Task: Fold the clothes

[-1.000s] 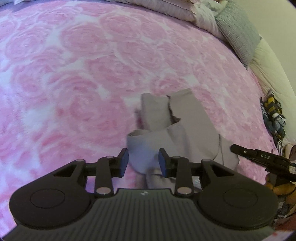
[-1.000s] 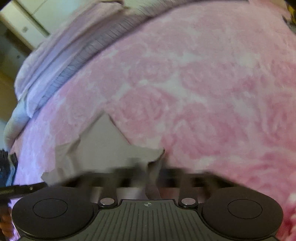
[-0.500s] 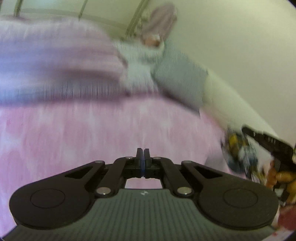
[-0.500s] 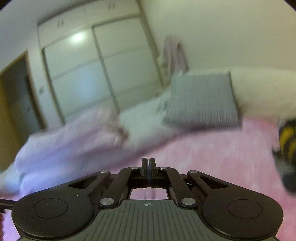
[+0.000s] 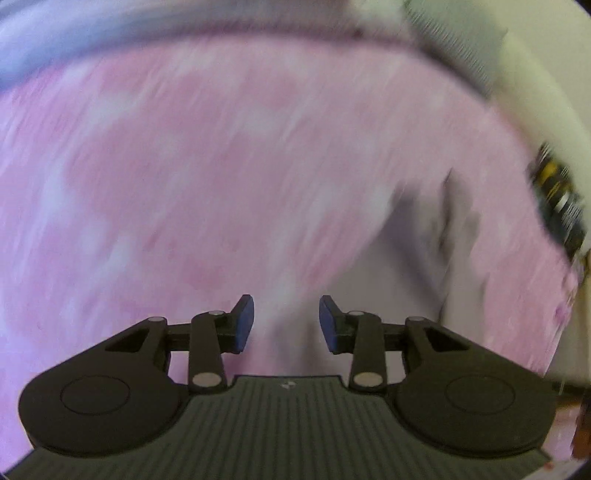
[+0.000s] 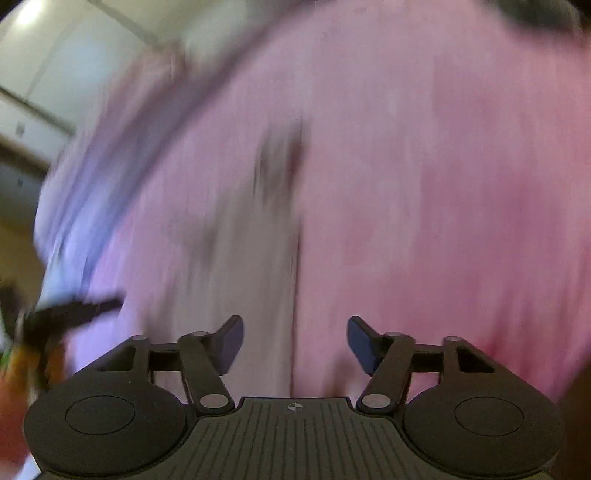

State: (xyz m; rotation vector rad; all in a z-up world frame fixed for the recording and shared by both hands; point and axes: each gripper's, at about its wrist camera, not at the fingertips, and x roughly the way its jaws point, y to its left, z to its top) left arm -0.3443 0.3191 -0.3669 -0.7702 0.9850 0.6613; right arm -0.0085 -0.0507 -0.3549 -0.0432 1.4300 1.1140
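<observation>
Showing only rightward, yellow-black clothes (image 5: 557, 199) edge the left view.

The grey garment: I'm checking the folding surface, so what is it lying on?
The grey garment lies on the pink rose-patterned bedspread. Whatever is directly beneath the cloth is covered, and blur hides its folds.

A garment (image 5: 424, 258) lies on the bedspread (image 5: 184, 166), right of centre; a blurred heap, perhaps clothes (image 5: 557, 199), sits farther right; pillows (image 5: 443, 33) behind.
</observation>
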